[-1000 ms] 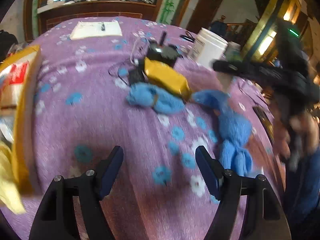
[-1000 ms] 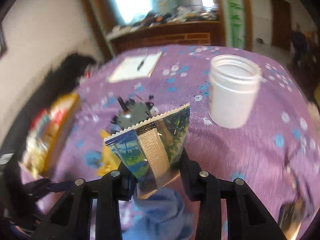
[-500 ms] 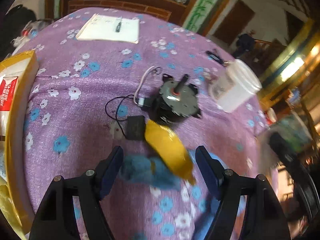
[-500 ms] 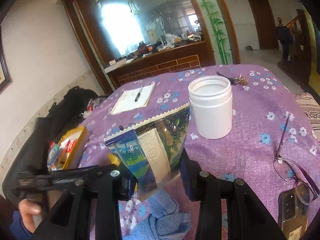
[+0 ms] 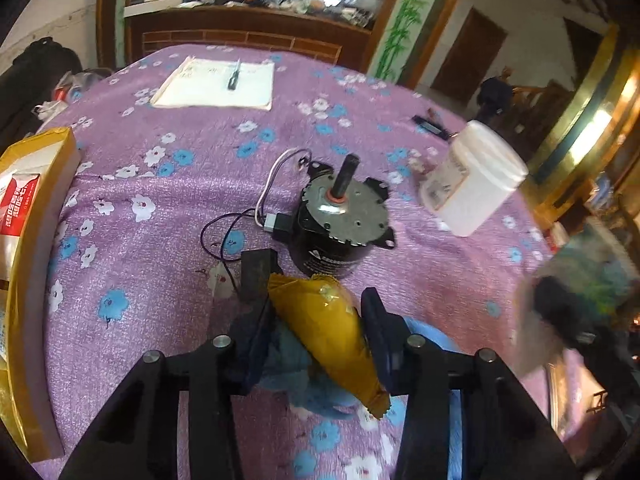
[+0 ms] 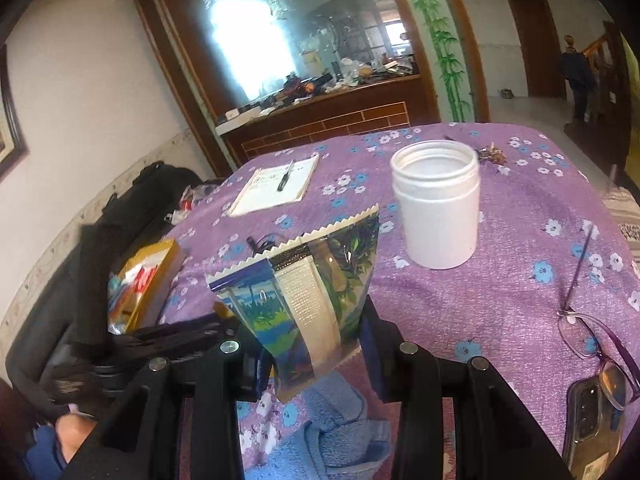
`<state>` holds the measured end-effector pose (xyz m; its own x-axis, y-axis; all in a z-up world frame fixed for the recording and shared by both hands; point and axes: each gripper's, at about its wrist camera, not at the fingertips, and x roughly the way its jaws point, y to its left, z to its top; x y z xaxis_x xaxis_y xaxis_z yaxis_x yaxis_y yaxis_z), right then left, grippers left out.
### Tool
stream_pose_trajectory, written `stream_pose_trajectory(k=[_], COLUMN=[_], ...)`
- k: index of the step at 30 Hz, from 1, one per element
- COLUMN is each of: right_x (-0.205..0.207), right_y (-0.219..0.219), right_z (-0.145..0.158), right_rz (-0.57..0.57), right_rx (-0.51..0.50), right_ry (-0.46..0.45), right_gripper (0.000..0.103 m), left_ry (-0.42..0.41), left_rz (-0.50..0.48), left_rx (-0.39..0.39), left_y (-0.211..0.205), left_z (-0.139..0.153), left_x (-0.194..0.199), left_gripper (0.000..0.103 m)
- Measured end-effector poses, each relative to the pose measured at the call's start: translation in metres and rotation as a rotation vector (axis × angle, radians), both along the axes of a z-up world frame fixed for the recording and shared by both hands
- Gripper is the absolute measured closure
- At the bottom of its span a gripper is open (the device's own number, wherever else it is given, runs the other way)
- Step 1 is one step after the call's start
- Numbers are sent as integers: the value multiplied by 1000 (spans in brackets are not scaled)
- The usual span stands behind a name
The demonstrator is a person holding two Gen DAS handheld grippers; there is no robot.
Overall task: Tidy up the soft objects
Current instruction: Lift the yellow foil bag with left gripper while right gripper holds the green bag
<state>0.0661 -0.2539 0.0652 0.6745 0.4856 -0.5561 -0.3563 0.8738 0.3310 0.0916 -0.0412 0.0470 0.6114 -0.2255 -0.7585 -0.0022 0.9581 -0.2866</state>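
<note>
In the left wrist view my left gripper (image 5: 316, 328) stands around a yellow snack pouch (image 5: 328, 332); the jaws sit close on both sides, and I cannot tell whether they press it. The pouch lies on a blue cloth (image 5: 296, 368) on the purple flowered tablecloth (image 5: 160, 208). In the right wrist view my right gripper (image 6: 316, 344) is shut on a blue-green printed pouch (image 6: 308, 296) and holds it above the table. A blue cloth (image 6: 332, 436) lies below it. The right gripper with its pouch shows blurred at the right edge of the left wrist view (image 5: 576, 300).
A black motor with wires (image 5: 340, 224) stands just beyond the yellow pouch. A white open jar (image 6: 436, 204) stands right of it. A notepad with a pen (image 5: 216, 84) lies far back. A yellow box of packets (image 5: 24, 240) is at left. Glasses (image 6: 592, 340) and a phone (image 6: 588, 420) lie at right.
My left gripper has moved forward over the blue cloth and narrowed around the yellow pouch. My right gripper has lifted with the printed pouch still in it.
</note>
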Motion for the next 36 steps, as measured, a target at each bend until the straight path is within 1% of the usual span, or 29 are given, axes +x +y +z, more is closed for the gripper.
stream_pose_trajectory(k=[2,6,10,14,15,17,19,22,23,24,27,28,29,30,31,32,33,35,36], right_x=[-2,-8,-16,-31,-35,-42,-46,-46,-45,-43,-39,-38,-37,-35,-34,-33,-33,-33,-33], right_y=[8,21,35,57,62,71,76,78,78,76,67,66,63,60,57,52,50,45,44], right_z=[-3,-4,-5,-4,-4,-4,-6,-9,-9,-9,-7,-7,-6,-5,-4,-1,0,4,5], right_rz=[21,84,154,237,253,284,296,290,283,272,237,229,216,211,206,201,195,186,182], right_rx=[-18,-28,-42,-72,-83,-90,-97,-116,-118,-118,-95,-91,-82,-73,-58,-43,-34,-25,-22], right_ry=[-6,-24,-45,-86,-98,-107,-113,-113,-112,-113,-104,-102,-102,-102,-99,-99,-102,-111,-113], right_gripper=[62,62,62,62,62,62,62,62,62,62,62,62,62,62,62,62,62,62,62], left_ry=[-41,-125,-184,-238,-250,-282,-305,-292,-286,-276,-214,-189,-143,-105,-77,-63,-51,-27,-30], left_rz=[-17,-19,-6,5,5,1,-5,-17,-19,-25,-75,-90,-106,-126,-152,-171,-185,-235,-239], left_rx=[-23,7,30,98,114,169,195,226,229,228,203,195,182,157,123,103,95,122,147], left_y=[7,18,31,33,33,30,29,30,32,33,36,36,37,38,39,39,38,29,25], left_z=[9,23,31,34,35,37,40,36,34,31,20,17,13,8,4,2,0,-7,-10], left_x=[-15,-45,-69,-92,-95,-104,-110,-113,-114,-114,-111,-112,-112,-113,-116,-119,-122,-129,-131], left_gripper=[63,64,64,64,65,72,72,72,74,79,79,77,63,40,32,27,27,24,24])
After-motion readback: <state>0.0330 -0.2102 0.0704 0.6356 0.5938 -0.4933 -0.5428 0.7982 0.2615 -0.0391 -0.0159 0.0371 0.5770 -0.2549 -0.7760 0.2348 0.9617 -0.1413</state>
